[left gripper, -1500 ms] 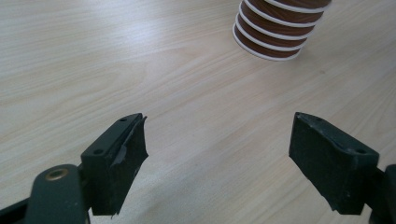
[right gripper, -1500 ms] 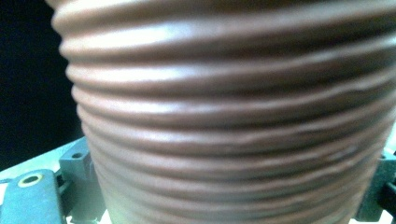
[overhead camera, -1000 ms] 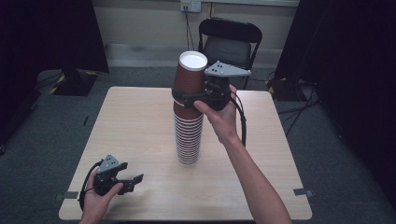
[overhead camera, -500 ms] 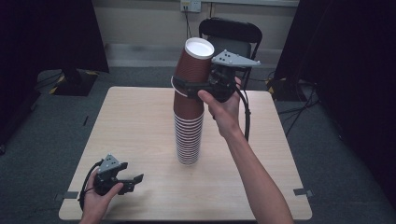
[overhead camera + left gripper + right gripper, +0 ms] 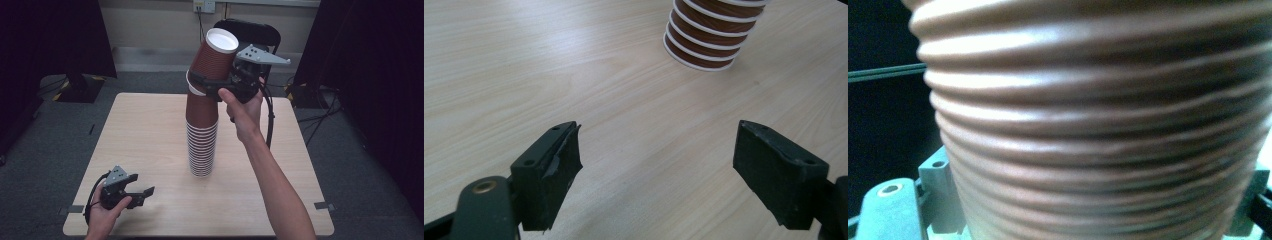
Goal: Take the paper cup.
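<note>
Right gripper fingers clamped round a ribbed brown cup, upturned, tilted, white-based, atop the stack.

Tables: one wooden table is seen.
Cup stacks: one stack of brown paper cups is stood at the table's middle.
Lifted cups: one ribbed brown cup is held tilted above that stack.
Grippers: two are counted, the left gripper and the right gripper.
Chairs: one black chair is seen beyond the table.
</note>
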Motion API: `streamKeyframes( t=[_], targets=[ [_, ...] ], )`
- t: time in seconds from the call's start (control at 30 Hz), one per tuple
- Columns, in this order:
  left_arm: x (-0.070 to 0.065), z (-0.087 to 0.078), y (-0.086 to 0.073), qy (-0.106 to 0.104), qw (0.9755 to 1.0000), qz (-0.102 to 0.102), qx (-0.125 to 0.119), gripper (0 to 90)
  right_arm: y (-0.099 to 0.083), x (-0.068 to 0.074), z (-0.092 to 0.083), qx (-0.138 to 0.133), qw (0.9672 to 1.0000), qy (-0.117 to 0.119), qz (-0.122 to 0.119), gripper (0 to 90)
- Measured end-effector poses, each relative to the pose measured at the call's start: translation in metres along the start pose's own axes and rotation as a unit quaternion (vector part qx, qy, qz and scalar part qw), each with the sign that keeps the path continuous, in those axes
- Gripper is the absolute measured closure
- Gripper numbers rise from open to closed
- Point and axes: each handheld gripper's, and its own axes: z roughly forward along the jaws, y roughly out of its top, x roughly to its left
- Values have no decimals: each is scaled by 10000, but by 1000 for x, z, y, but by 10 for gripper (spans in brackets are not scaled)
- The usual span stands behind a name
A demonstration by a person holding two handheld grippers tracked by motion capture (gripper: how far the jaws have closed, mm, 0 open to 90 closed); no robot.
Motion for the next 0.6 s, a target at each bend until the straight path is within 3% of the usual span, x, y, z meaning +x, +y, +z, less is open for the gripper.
streamKeyframes(
  t=[0.1, 0.4, 0.6],
  targets=[
    [0, 0, 0, 107, 9999, 8, -11, 189, 1, -3, -4, 4, 10000, -52, 18, 126],
    [0, 0, 0, 74, 9999, 118, 11, 190, 11, -9, -18, -46, 9997, -229, -6, 128],
    [-4, -4, 1, -7, 9998, 125, -124, 214, 8, -20, -30, 59, 9991, -428, -53, 130]
  ],
)
